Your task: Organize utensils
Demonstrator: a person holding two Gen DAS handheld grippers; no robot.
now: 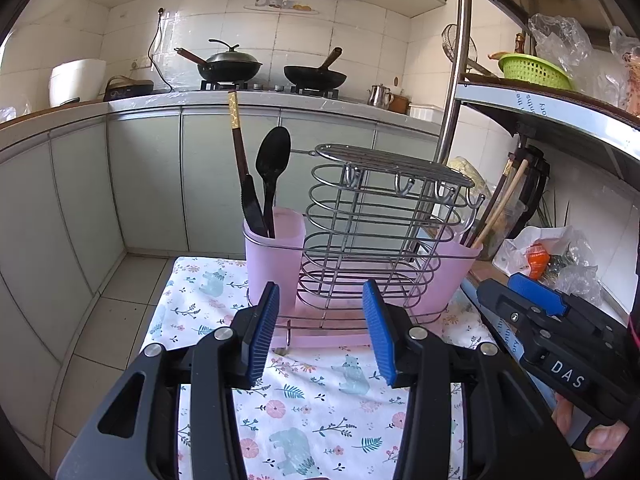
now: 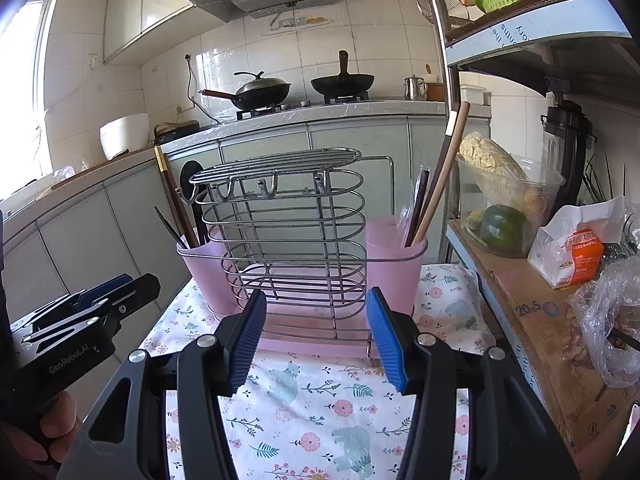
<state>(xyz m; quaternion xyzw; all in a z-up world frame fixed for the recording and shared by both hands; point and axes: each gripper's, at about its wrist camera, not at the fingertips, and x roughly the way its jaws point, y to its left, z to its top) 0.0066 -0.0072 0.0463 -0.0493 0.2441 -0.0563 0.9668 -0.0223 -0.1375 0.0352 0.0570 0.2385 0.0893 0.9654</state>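
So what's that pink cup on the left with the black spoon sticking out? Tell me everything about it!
The translucent pink plastic cup stands upright at the left end of the silver wire rack, with the rack's wire rail wrapped around it. It sits over the flowery elephant tablecloth. Inside, leaning handle-down, are a black plastic spoon, a black serrated plastic knife and dark brown chopsticks with gold tips. Neither gripper touches it.

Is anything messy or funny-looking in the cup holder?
Nothing is spilled or broken. The wire rack stands upright between two pink plastic cups. The left cup holds a black spoon, the right cup leaning wooden chopsticks. The middle basket looks empty.
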